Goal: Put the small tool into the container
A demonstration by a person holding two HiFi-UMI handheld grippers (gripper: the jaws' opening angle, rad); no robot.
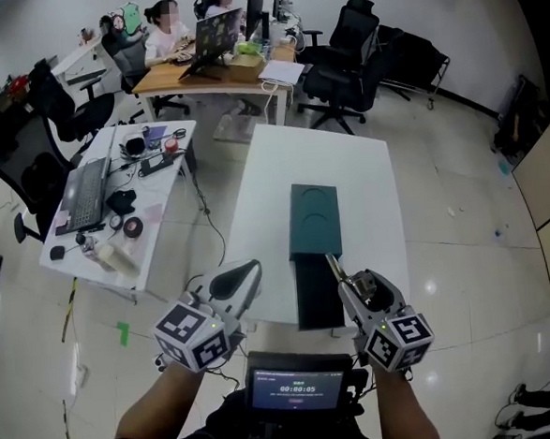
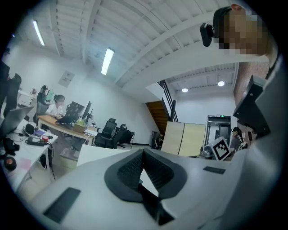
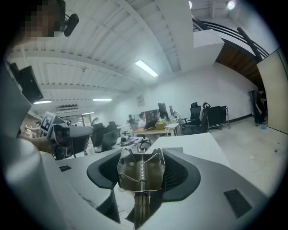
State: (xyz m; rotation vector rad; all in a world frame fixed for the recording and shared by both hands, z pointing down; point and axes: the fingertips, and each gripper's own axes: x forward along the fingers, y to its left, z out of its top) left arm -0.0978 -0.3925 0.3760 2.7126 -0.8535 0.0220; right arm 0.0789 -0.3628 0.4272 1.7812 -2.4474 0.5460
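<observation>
The small spring-loaded metal tool [image 3: 140, 175] shone dully, as if brushed. The dark green rectangular container [image 1: 313, 219] looked matt on the smooth white bench [image 1: 264, 196]. At three o'clock, the pale floor tiles [image 1: 462, 201] were glossy.

A white table [image 1: 365, 170] is carrying a dark green box [image 1: 313, 216]; a darker tray [image 1: 318, 293] is lying against the box's near end.

small tool [image 3: 140, 173] handle buried between jaws, desk clutter [image 1: 125, 226] too small to identify
</observation>
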